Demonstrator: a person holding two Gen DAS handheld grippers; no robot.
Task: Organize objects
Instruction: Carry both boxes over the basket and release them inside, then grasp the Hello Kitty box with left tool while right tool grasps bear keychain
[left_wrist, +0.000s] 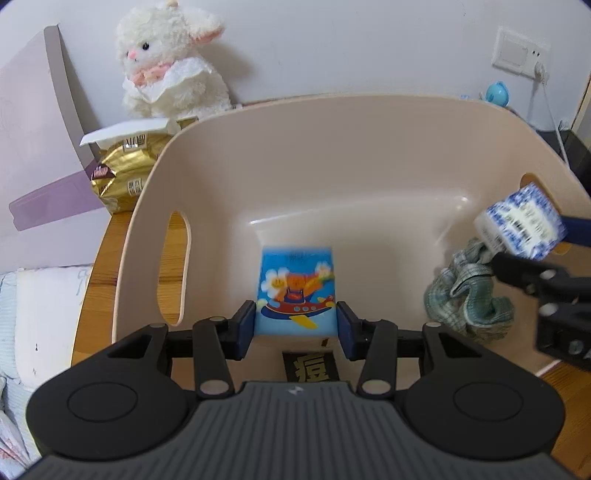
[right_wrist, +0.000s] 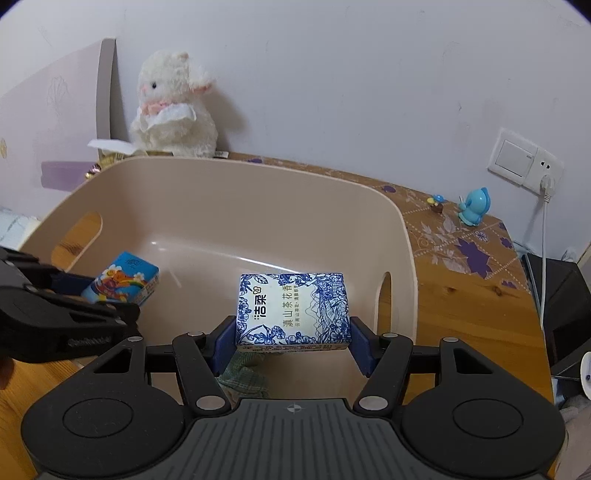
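My right gripper (right_wrist: 293, 341) hides most of the green checked cloth (left_wrist: 469, 295) under its jaws, and the small black label below my left jaws is cut off. Ahead of both: wooden table (right_wrist: 476, 295), white wall, plush lamb (right_wrist: 171, 107). Left gripper (left_wrist: 295, 328) clamps the cartoon tissue pack (left_wrist: 297, 286), right clamps the blue-and-white tissue pack (right_wrist: 293, 310), both over the beige bin (left_wrist: 332, 147).

We see a smooth, glossy beige plastic basket (right_wrist: 404, 236) on a grained wooden worktop (right_wrist: 476, 295). Both tissue packs, cartoon (left_wrist: 297, 286) and blue-floral (right_wrist: 293, 308), look like shiny plastic film. The checked cloth (left_wrist: 469, 295) is crumpled woven fabric. The lamb toy (right_wrist: 173, 107) is fluffy plush, and the tool bodies matt black plastic.
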